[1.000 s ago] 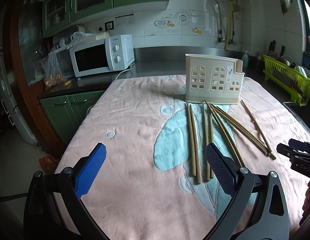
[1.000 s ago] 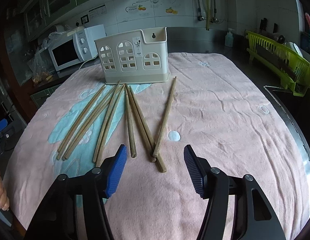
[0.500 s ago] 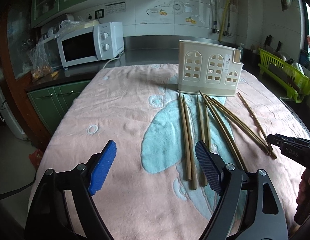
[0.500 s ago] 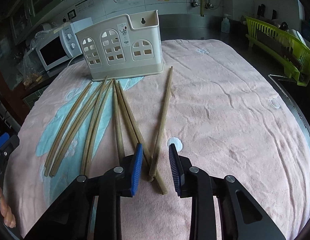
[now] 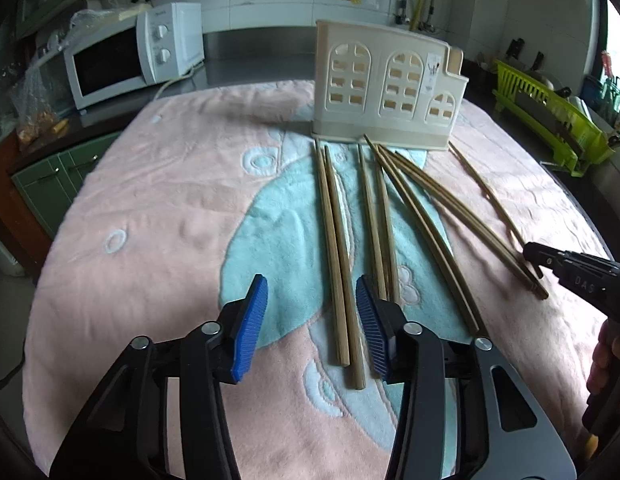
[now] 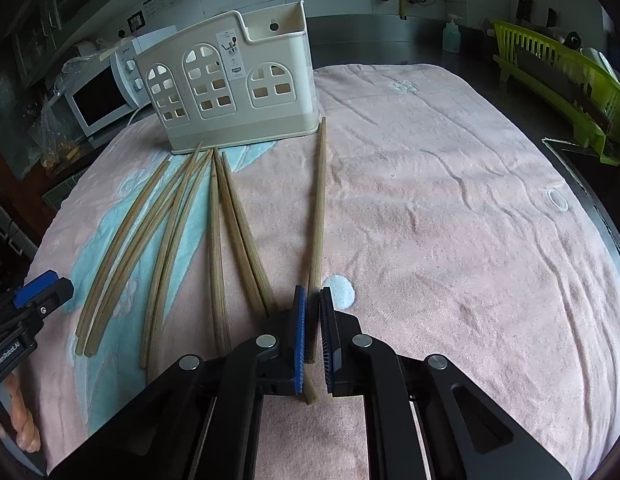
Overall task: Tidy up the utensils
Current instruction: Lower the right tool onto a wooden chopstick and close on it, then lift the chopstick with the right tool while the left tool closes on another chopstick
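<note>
Several wooden chopsticks (image 5: 374, 216) lie fanned out on a pink towel (image 5: 149, 220) in front of a cream utensil holder (image 5: 390, 92) with arched cut-outs. My left gripper (image 5: 312, 316) hovers low over the near ends of the two leftmost chopsticks (image 5: 336, 264). Its jaws are closing; the pair lies between them near the right pad (image 5: 370, 328), untouched. My right gripper (image 6: 312, 332) is shut on the near end of the rightmost chopstick (image 6: 318, 208), which points at the holder (image 6: 229, 92). The right gripper's tip (image 5: 530, 254) also shows in the left wrist view.
A white microwave (image 5: 129, 56) stands on the counter at the back left. A green dish rack (image 6: 570, 80) sits at the right, and a soap bottle (image 6: 452, 34) by the back wall. The towel's right half (image 6: 450, 220) is bare. A hand (image 6: 25, 420) holds the left gripper.
Both grippers moved down and closer to the chopsticks. The left jaws narrowed around the leftmost pair. The right jaws closed from half open onto the rightmost chopstick.
</note>
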The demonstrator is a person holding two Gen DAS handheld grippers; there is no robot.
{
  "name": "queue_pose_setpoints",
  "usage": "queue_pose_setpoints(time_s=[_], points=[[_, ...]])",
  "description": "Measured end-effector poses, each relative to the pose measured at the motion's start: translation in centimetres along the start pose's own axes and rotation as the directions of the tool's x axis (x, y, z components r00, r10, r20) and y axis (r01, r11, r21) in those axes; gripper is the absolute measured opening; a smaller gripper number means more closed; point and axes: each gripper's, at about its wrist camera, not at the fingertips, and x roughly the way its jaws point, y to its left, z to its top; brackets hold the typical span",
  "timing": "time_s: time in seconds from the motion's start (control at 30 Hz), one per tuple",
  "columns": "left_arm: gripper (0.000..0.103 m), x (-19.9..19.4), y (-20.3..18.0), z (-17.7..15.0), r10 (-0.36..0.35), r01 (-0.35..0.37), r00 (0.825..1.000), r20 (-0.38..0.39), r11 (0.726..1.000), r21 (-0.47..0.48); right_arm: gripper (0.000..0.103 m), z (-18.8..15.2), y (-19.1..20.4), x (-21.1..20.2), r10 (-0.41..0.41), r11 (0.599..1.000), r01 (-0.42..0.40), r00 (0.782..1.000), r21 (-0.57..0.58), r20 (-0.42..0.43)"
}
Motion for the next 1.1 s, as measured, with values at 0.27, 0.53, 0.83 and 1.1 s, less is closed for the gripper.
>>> queue_pose_setpoints(time_s=[0.27, 0.53, 0.83, 1.1], points=[[0.038, 2.3, 0.2, 0.1, -0.008, 0.008, 0.998, -0.06, 1.0, -0.002, 0.007, 0.0, -0.3, -0.1, 0.005, 1.0, -0.005, 1.0, -0.013, 0.001], [0.035, 2.4, -0.4, 0.3, 0.011, -0.009, 0.998, -0.063, 1.0, 0.024, 0.007, -0.2, -0.3, 0.2, 0.001, 1.0, -0.001, 1.0, -0.021, -0.008], [0.024, 3.3, -1.5, 0.5, 0.079, -0.076, 0.994, -0.07, 0.996, 0.05, 0.007, -0.2, -0.2, 0.4, 0.001, 0.999, -0.002, 1.0, -0.044, -0.015], [0.011, 3.2, -2.7, 0.5, 0.11, -0.106, 0.992, -0.069, 0.993, 0.058, 0.007, -0.2, 0.0, 0.6, -0.005, 0.996, 0.005, 1.0, -0.085, -0.006]])
